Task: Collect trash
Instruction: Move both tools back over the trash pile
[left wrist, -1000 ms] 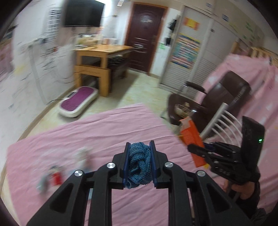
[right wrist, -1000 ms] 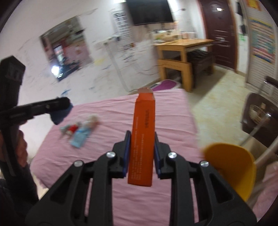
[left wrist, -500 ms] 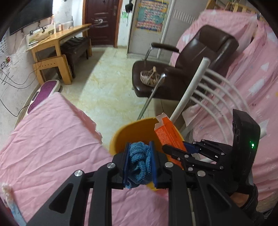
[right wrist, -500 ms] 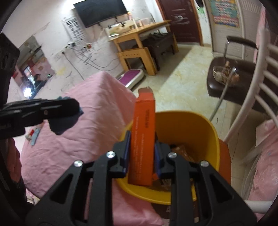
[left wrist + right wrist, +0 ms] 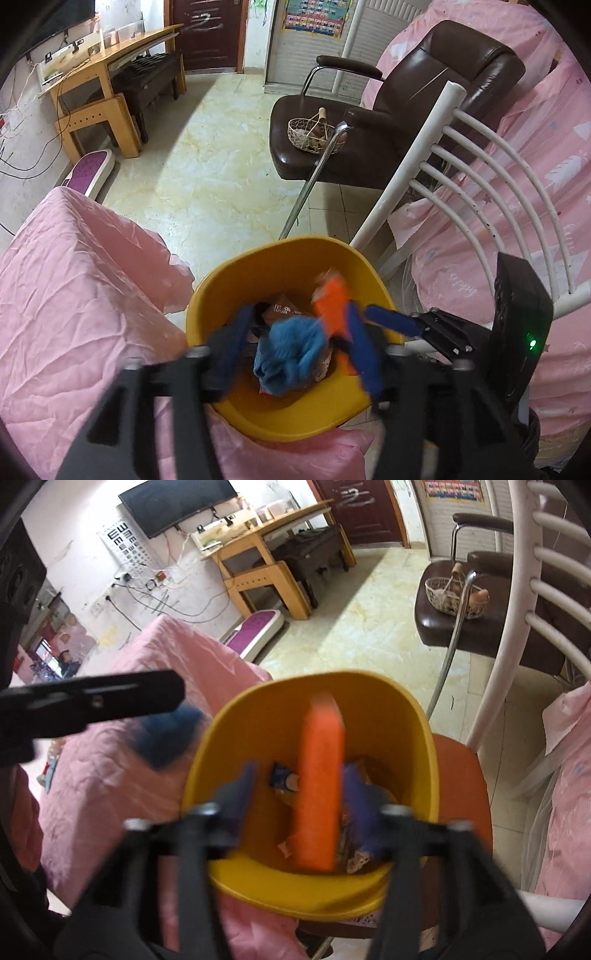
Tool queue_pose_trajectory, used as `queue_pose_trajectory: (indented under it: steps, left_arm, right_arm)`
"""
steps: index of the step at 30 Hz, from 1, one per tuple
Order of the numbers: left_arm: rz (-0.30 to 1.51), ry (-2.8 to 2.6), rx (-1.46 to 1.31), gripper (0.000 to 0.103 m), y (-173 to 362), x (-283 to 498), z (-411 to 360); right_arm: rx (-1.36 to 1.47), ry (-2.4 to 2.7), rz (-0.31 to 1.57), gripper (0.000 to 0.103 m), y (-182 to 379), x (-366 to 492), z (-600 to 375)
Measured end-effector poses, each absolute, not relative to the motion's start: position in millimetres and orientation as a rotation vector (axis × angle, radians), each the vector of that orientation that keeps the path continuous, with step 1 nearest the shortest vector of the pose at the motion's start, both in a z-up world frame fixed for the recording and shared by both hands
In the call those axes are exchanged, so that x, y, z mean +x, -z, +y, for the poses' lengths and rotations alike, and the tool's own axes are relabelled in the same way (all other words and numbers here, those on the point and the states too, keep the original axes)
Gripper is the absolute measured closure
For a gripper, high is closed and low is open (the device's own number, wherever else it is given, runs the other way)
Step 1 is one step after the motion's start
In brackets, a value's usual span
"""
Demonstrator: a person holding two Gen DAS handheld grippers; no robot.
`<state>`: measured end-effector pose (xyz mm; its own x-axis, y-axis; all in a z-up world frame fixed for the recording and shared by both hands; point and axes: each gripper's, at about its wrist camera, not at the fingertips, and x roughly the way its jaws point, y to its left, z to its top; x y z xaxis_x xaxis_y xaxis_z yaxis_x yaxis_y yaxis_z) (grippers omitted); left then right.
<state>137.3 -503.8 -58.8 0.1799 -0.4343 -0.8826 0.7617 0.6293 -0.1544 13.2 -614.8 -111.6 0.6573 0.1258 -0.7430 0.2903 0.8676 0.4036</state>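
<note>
A yellow bin (image 5: 295, 417) (image 5: 413, 716) stands between the pink bed and a white chair, with wrappers inside. My left gripper (image 5: 299, 347) is over the bin with its jaws spread wide. A blue knitted ball (image 5: 291, 350) is loose between them, blurred, above the bin's inside; it also shows in the right wrist view (image 5: 166, 738). My right gripper (image 5: 303, 805) is open over the bin. An orange carton (image 5: 319, 786) is blurred and loose between its fingers; it also shows in the left wrist view (image 5: 332, 310).
The pink bed (image 5: 74, 314) lies left of the bin. A white slatted chair (image 5: 480, 166) stands right of it, over an orange seat (image 5: 461, 794). A brown armchair (image 5: 388, 122) holds a wire basket (image 5: 314, 134). A wooden desk (image 5: 110, 74) is at the far wall.
Both grippers have opened over the bin. The blue ball and the orange carton are released and blurred in motion, dropping toward the bin. Both grippers came closer above the bin.
</note>
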Motion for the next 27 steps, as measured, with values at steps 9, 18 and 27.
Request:
queue_pose_trajectory:
  steps: [9,18,27]
  left_arm:
    - [1.079,0.878,0.304,0.032,42,135,-497]
    - [1.098,0.952,0.185,0.029,15,133,-475]
    - [1.064,0.958,0.113,0.027,-7,132,-443]
  right_arm:
    - [0.529,0.11,0.855,0.014,111,12,-612]
    - [0.515,0.112,0.827,0.014,89,9,-596]
    - [0.494,0.121,0.793,0.014,63,3,-582]
